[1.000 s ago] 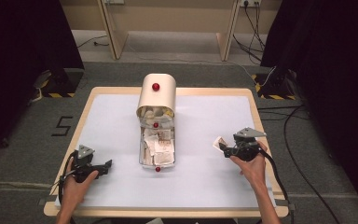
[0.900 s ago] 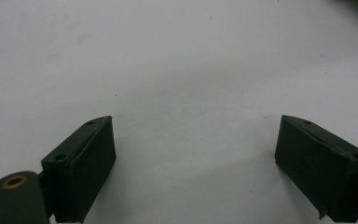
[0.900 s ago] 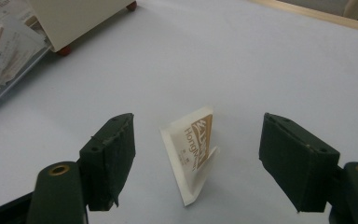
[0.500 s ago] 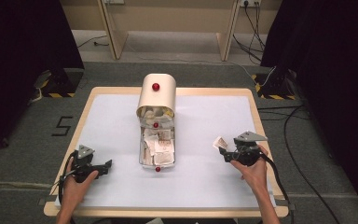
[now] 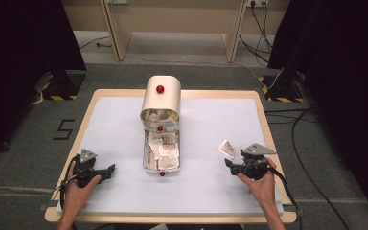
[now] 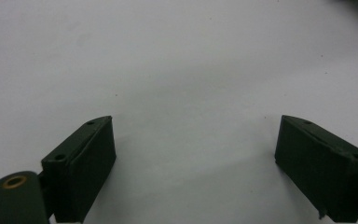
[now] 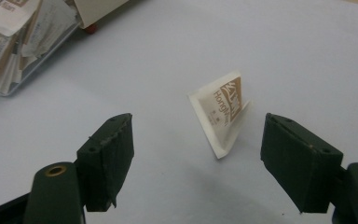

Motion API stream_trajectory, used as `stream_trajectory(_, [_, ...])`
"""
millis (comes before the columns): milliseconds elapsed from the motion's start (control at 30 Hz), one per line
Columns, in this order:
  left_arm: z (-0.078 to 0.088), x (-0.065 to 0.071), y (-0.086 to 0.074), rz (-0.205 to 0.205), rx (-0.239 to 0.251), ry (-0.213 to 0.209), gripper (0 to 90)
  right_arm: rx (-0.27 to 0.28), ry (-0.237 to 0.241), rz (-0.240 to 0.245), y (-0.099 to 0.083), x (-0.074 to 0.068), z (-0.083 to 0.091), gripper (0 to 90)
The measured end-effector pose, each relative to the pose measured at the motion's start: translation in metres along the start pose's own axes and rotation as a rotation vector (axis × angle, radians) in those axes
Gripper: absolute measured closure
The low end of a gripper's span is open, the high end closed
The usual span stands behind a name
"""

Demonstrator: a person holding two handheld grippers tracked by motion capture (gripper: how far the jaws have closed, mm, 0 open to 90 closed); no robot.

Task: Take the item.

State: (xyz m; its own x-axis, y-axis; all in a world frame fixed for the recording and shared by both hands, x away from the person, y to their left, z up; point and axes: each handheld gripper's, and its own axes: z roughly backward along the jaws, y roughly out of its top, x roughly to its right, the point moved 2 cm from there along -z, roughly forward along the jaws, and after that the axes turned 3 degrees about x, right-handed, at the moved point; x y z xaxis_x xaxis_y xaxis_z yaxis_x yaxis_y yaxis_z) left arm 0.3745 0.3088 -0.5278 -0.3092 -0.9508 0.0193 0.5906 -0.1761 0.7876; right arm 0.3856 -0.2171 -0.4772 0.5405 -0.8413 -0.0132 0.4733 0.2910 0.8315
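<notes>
One sachet [image 7: 221, 112] on white table [image 5: 206, 191], right of open container [image 5: 161, 143] | light, thin, crinkly; pinch flat faces mid-body | right gripper [image 7: 198, 163] wide open just near it | left gripper [image 6: 196, 163] wide open, empty.

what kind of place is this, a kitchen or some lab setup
Most likely a lab or recording room, not a kitchen: one table with a white top stands between black curtains, cables run over grey carpet, and a person's hands hold the left gripper and right gripper.
</notes>
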Motion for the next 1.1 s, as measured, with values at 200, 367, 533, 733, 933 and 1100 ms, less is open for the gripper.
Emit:
stream_trajectory(200, [0.000, 0.000, 0.000, 0.000, 0.000, 0.000, 11.4, 0.000, 0.002, 0.022, -0.003, -0.004, 0.004, 26.1])
stream_trajectory(367, [0.000, 0.000, 0.000, 0.000, 0.000, 0.000, 11.4, 0.002, 0.004, 0.029, -0.005, -0.007, 0.008, 26.1])
stream_trajectory(533, [0.000, 0.000, 0.000, 0.000, 0.000, 0.000, 11.4, 0.002, 0.007, 0.034, -0.007, -0.009, 0.012, 26.0])
stream_trajectory(733, [0.000, 0.000, 0.000, 0.000, 0.000, 0.000, 11.4, -0.007, 0.010, 0.048, -0.010, -0.012, 0.015, 25.7])
stream_trajectory(933, [0.000, 0.000, 0.000, 0.000, 0.000, 0.000, 11.4, -0.017, 0.013, 0.064, -0.015, -0.017, 0.017, 25.7])
stream_trajectory(1100, [0.000, 0.000, 0.000, 0.000, 0.000, 0.000, 11.4, -0.028, 0.018, 0.076, -0.018, -0.020, 0.018, 25.6])
